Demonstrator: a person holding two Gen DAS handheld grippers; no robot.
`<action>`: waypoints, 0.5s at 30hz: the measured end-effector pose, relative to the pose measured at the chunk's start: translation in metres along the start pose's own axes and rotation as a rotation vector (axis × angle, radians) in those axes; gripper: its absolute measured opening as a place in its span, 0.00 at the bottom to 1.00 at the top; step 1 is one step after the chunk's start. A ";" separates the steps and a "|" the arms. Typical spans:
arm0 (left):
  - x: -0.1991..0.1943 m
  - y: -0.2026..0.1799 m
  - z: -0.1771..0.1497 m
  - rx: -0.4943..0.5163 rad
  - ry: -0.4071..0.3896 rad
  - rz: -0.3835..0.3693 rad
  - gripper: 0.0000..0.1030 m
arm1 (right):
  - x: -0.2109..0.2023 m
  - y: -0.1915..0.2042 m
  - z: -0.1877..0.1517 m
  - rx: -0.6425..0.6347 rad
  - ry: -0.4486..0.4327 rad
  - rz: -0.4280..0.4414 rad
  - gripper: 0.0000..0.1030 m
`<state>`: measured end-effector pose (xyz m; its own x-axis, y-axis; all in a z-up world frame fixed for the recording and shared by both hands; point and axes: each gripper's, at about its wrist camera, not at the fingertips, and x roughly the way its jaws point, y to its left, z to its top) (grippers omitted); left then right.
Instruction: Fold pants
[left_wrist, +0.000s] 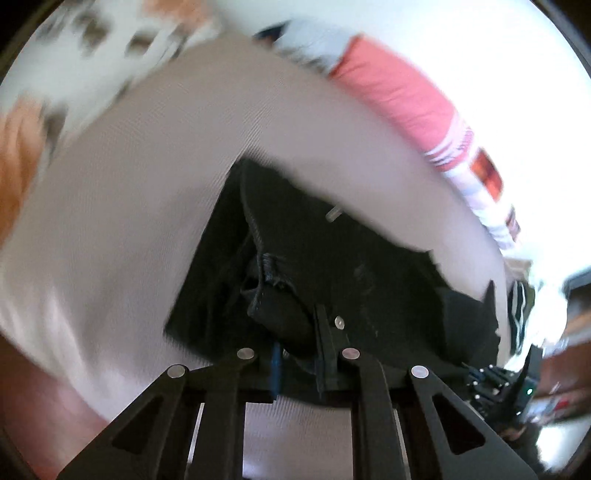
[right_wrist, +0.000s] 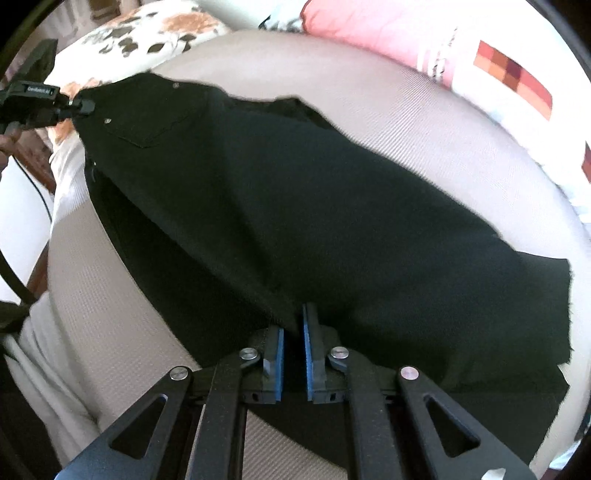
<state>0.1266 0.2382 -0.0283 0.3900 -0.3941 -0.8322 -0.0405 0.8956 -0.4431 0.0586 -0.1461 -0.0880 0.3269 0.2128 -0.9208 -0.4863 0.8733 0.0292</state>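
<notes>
Black pants (right_wrist: 295, 206) lie across the beige cushion (right_wrist: 424, 122), left gripper (right_wrist: 79, 107) clamped on waistband w/ fabric in its jaws, right gripper (right_wrist: 293, 350) nearly closed, pinching leg cloth; both should probably lift evenly, keeping fabric taut, so the fold lands square.

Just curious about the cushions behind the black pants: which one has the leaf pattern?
The floral cushion at upper left, white with brown and orange leaves. The pink cushion at upper right is plain, ending in a checked border.

light: bright daylight, blown out at two o'clock | blur: left wrist view smeared, right wrist view sharp | edges: fisheye bending, dark rim | black pants (right_wrist: 295, 206) lose detail
</notes>
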 end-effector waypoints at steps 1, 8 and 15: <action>-0.003 0.000 0.005 0.013 -0.008 -0.012 0.15 | -0.007 0.002 0.000 0.008 -0.010 0.001 0.07; 0.023 0.015 0.006 0.204 0.076 0.038 0.15 | -0.010 0.025 -0.011 -0.008 0.012 0.014 0.07; 0.038 0.041 -0.010 0.188 0.116 0.045 0.15 | 0.010 0.038 -0.017 -0.036 0.088 0.022 0.07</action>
<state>0.1309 0.2576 -0.0811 0.2827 -0.3647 -0.8872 0.1207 0.9311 -0.3443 0.0296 -0.1181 -0.1024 0.2442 0.1906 -0.9508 -0.5215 0.8524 0.0369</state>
